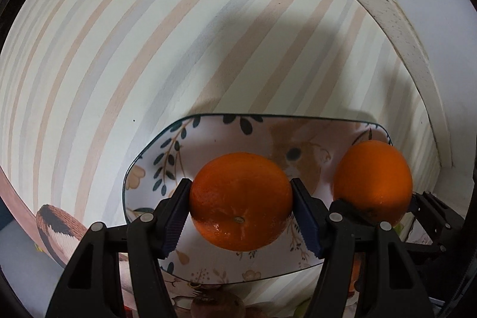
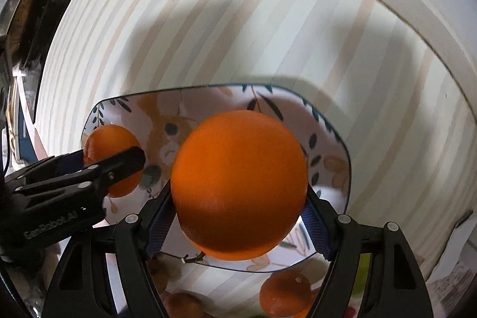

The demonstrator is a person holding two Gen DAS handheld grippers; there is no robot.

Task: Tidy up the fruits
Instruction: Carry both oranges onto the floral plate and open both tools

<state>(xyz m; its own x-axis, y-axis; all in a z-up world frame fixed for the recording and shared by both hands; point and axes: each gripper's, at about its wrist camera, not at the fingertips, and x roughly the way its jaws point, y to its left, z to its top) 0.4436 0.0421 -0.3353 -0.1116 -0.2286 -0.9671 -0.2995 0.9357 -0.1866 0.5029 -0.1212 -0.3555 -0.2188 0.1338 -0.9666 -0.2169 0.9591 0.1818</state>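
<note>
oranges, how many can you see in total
3 for sure: one in the left gripper over the plate, one in the right gripper, one on the table below. More may be hidden.

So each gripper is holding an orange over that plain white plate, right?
Not quite. The plate is not plain white: it has a floral leaf pattern, clear in both wrist views. The rest holds: the left gripper and the right gripper each hold an orange over it.

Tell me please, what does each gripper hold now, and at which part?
Each holds an orange above the patterned plate. The left gripper clamps its orange at the two sides; the right gripper clamps its orange at the lower sides.
</note>
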